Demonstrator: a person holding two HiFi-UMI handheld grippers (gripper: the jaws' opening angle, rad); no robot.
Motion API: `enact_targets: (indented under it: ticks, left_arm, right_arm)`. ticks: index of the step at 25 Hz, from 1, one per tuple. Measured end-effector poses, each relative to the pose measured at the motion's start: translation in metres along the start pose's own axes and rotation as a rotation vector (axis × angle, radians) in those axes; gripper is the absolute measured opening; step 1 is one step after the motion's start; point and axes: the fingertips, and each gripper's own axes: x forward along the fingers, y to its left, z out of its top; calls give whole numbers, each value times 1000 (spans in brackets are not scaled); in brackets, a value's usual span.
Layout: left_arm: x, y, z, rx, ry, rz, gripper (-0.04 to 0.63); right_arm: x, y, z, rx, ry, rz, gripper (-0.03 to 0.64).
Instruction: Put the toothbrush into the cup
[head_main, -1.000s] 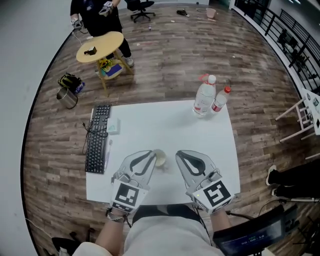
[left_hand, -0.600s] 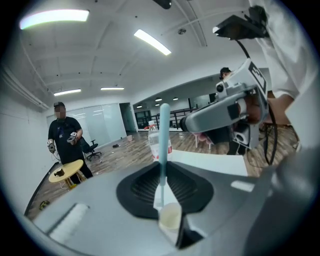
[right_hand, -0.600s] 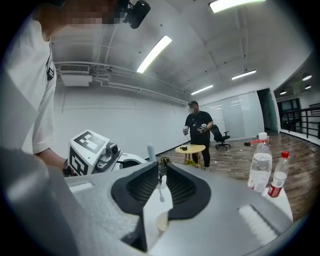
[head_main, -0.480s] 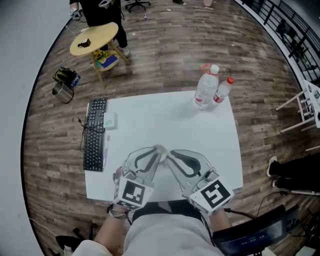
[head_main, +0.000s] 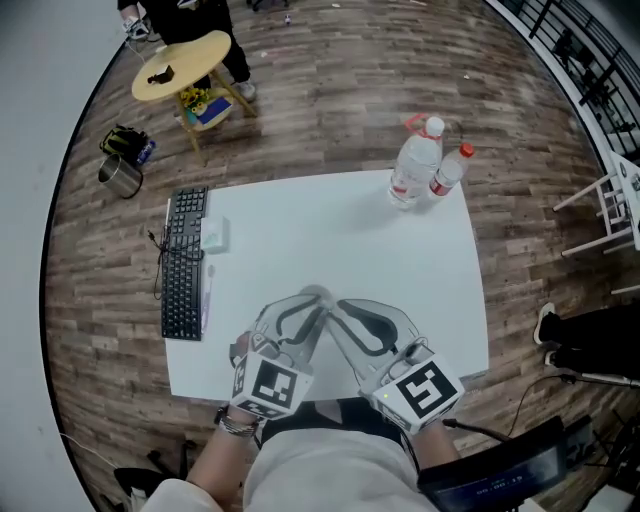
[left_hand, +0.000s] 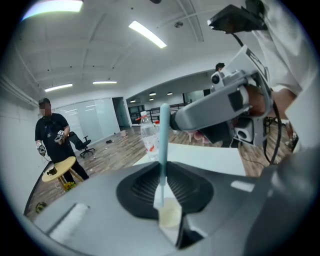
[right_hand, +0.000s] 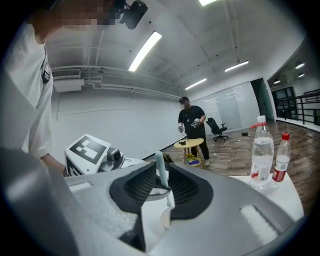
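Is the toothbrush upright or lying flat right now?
Upright: the pale blue toothbrush stands vertical between the jaws of the left claw, also in the right gripper view. Whether its end sits in the cup, cannot tell.

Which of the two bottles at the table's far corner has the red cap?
The small bottle, standing just right of the big bottle, whose cap is white.

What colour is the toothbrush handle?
Light blue toothbrush handle, clearest in the left gripper view.
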Motion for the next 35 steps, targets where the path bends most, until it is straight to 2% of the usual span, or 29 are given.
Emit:
enact_targets:
  ticks: [12, 35]
  left_arm:
    - [11, -7, -11, 47, 51, -17, 54]
    - [24, -16, -27, 10, 67, -62, 52]
  right_arm:
    - [7, -9, -8, 21, 24, -42, 83]
    - [9, -21, -28, 87, 73, -73, 54]
